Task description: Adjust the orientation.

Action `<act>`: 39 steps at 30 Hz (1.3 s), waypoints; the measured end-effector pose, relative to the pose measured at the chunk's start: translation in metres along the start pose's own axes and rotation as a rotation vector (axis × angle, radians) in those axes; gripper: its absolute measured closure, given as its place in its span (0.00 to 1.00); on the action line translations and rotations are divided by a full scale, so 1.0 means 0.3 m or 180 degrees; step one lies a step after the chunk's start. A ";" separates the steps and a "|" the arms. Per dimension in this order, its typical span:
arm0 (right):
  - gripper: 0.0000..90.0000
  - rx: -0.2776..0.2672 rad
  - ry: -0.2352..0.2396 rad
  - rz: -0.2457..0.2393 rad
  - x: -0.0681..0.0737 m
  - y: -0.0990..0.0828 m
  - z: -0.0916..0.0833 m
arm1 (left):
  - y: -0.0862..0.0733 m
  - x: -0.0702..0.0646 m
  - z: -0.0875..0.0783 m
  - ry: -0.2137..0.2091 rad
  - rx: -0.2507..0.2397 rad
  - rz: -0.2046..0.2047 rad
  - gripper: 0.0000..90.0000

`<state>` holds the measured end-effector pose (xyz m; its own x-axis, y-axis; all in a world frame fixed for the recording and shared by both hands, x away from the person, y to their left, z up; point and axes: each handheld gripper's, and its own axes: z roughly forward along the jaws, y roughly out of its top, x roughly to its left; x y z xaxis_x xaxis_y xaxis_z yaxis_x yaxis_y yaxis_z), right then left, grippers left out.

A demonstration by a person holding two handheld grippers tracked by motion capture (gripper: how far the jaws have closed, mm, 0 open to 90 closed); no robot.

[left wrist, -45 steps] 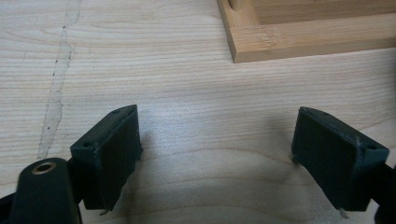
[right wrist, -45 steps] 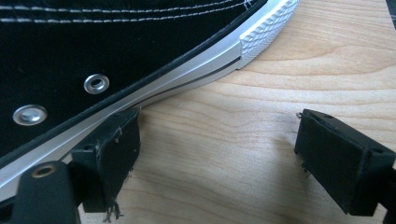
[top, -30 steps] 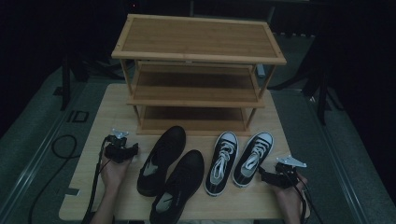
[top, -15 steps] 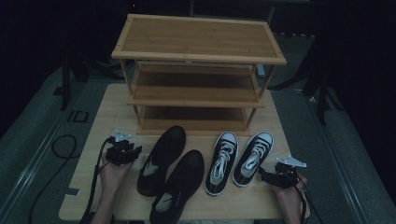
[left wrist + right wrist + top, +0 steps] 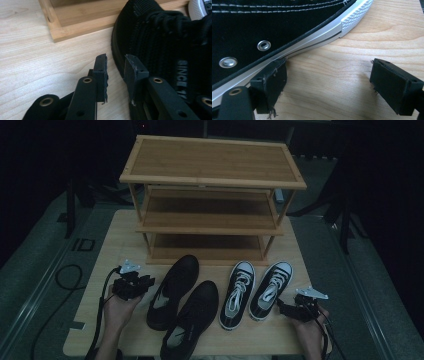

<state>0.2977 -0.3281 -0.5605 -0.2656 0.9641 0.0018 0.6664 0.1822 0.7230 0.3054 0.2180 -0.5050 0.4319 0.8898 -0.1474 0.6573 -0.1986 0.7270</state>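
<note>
Left gripper (image 5: 115,68) beside the black shoe (image 5: 160,45) — jaws just closing, half open, nothing between. Right gripper (image 5: 325,80) beside the sneaker (image 5: 274,32) — wide open, empty.

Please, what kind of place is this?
Probably a staged recording setup, not a home: a wooden table with a shoe rack, two pairs of shoes, dark surroundings and cables on the floor.
</note>
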 end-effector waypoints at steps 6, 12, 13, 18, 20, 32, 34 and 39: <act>0.16 0.0000 0.0000 0.0000 0.000 0.000 0.000 | 0.022 -0.025 -0.045 -0.0030 -0.0072 0.0023 0.81; 0.16 0.0000 0.0000 0.0002 0.000 0.000 0.000 | 0.061 -0.061 -0.094 -0.0138 -0.0134 0.0109 0.82; 0.16 0.0000 0.0000 0.0003 0.000 0.000 0.000 | 0.067 -0.071 -0.101 -0.0161 -0.0129 0.0140 0.83; 0.16 -0.0001 -0.0006 0.0009 0.001 -0.001 -0.001 | 0.087 -0.126 -0.116 -0.0206 0.0003 0.0356 0.89; 0.16 -0.0002 -0.0012 0.0012 0.002 -0.001 -0.001 | 0.091 -0.152 -0.120 -0.0217 0.0076 0.0457 0.93; 0.16 0.0001 -0.0012 0.0016 0.004 -0.002 -0.002 | 0.063 -0.197 -0.110 -0.0234 0.0388 0.0684 1.00; 0.16 0.0001 -0.0012 0.0016 0.004 -0.002 -0.002 | 0.059 -0.197 -0.110 -0.0220 0.0398 0.0679 1.00; 0.16 0.0001 -0.0012 0.0015 0.004 -0.002 -0.002 | 0.064 -0.188 -0.106 -0.0194 0.0406 0.0658 1.00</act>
<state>0.2966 -0.3272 -0.5605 -0.2597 0.9657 0.0027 0.6679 0.1776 0.7228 0.2741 0.1771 -0.4613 0.5993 0.7991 -0.0473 0.6220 -0.4276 0.6559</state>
